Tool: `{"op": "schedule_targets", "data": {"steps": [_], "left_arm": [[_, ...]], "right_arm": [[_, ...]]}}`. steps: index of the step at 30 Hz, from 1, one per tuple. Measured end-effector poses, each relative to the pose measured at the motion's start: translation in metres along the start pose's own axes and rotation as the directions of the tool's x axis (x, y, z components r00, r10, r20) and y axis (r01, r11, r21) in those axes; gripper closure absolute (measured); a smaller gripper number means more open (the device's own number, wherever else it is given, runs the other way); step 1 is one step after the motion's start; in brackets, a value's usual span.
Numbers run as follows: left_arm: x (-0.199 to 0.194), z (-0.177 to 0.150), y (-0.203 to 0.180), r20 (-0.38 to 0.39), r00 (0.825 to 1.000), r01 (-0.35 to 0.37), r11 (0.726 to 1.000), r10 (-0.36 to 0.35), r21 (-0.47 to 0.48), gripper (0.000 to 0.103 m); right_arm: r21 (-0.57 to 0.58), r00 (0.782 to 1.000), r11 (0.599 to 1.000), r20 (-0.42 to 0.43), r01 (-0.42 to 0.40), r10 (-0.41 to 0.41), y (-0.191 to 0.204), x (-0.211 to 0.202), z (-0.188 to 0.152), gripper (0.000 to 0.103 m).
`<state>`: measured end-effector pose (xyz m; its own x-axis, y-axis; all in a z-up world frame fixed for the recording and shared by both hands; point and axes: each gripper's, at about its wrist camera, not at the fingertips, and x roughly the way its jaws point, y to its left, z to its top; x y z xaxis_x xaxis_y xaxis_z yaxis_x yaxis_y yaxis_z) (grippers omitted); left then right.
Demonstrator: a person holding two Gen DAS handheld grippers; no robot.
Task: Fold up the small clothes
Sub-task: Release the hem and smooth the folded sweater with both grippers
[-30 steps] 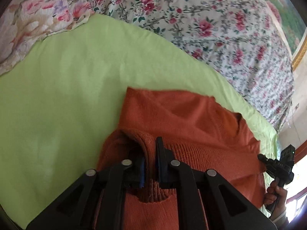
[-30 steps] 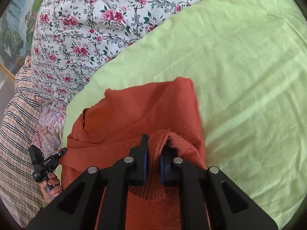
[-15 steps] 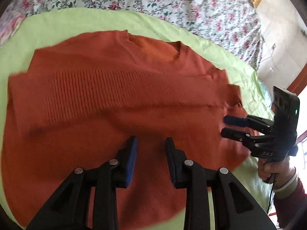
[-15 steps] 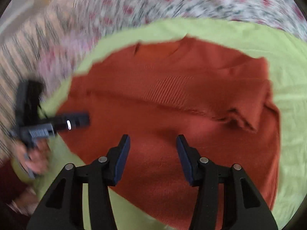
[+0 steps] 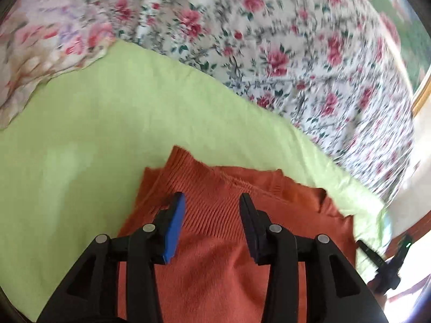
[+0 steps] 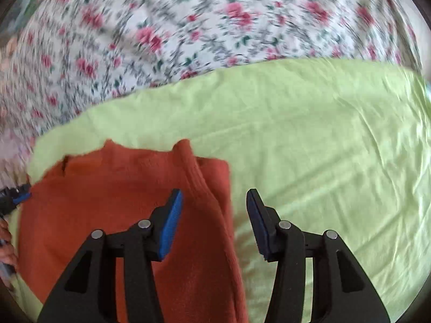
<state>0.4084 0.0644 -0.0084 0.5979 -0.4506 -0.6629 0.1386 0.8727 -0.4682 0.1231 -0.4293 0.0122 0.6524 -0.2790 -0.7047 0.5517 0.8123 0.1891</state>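
Observation:
An orange knit sweater [image 5: 229, 255] lies folded on a light green sheet [image 5: 94, 134]. In the left wrist view my left gripper [image 5: 212, 215] is open and empty, its jaws straddling the ribbed band at the sweater's left end. In the right wrist view the sweater [image 6: 107, 202] fills the lower left, and my right gripper [image 6: 215, 210] is open and empty over its right edge, one jaw above the knit, the other above the green sheet [image 6: 323, 148]. The other gripper shows at each view's edge.
A floral bedspread [image 5: 269, 40] lies beyond the green sheet, also in the right wrist view [image 6: 188, 27]. A second floral cloth [image 5: 40, 40] sits at the far left. A wall and wooden frame [image 5: 414, 215] are at the right.
A second ago both grippers were shut on the sweater's ribbed edge. They let go, opened and pulled back, and now sit low again at the sweater's two ends. Both views are motion-blurred.

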Motion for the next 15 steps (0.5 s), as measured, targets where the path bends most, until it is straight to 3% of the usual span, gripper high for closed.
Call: {"op": "schedule_targets", "data": {"steps": [3,9,15], "left_arm": [[-0.02,-0.027,-0.004,-0.005,1.0,-0.01,1.0,0.01,0.023,0.061],[-0.055,-0.114,-0.017,-0.07,0.994,0.082,0.997,-0.081,0.006,0.061],[-0.089,-0.188,-0.023,-0.108,0.987,0.12,0.992,-0.122,-0.033,0.059]], "right_arm": [[0.007,0.999,0.999,0.001,-0.034,0.034,0.003,-0.016,-0.017,0.052],[0.018,0.991,0.991,-0.023,-0.134,0.135,0.024,-0.044,-0.073,0.052],[0.045,0.979,0.98,-0.047,-0.195,0.197,0.033,-0.071,-0.13,0.052]]}}
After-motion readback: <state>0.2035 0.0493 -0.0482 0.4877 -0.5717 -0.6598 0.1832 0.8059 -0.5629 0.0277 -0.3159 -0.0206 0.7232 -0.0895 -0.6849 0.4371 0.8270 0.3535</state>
